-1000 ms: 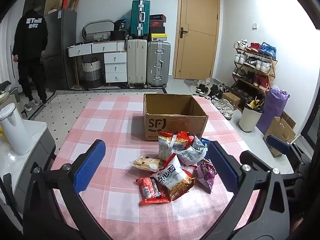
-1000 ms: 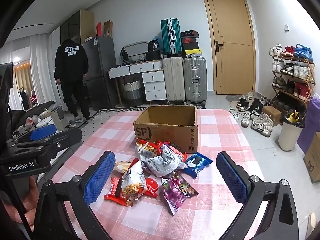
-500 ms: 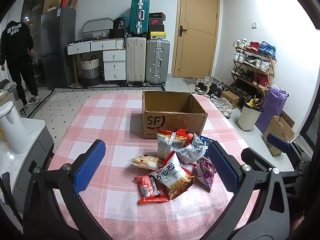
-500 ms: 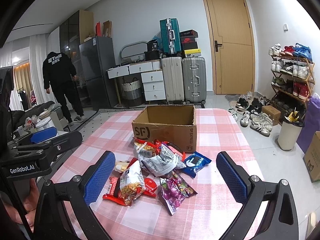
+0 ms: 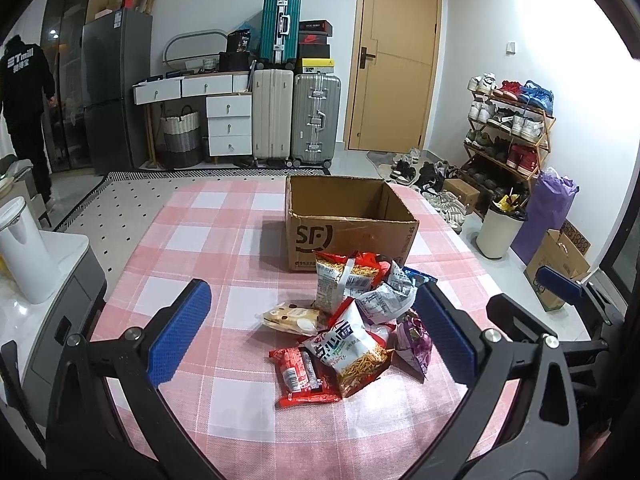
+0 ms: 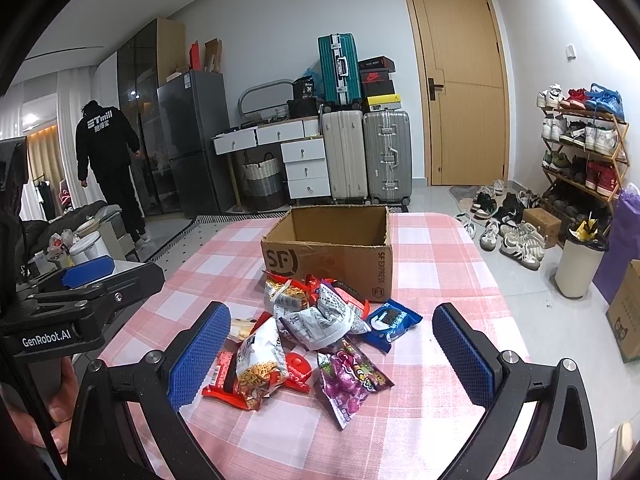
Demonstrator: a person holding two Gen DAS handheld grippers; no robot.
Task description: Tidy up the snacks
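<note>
Brown cardboard SF box at 12 o'clock shows bare inside walls; crinkly snack packets heaped against its front. Both my tools, left and right, gape wide, holding nothing.

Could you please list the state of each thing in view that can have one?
left hand-held gripper: open, holding nothing.
right hand-held gripper: open, holding nothing.
cardboard box: upright, open at the top, no snacks visible inside.
snack packets: heaped on the tablecloth in front of the box.
blue cookie packet: lying flat at the heap's edge.
door: shut.
desk drawer: pulled out.
</note>
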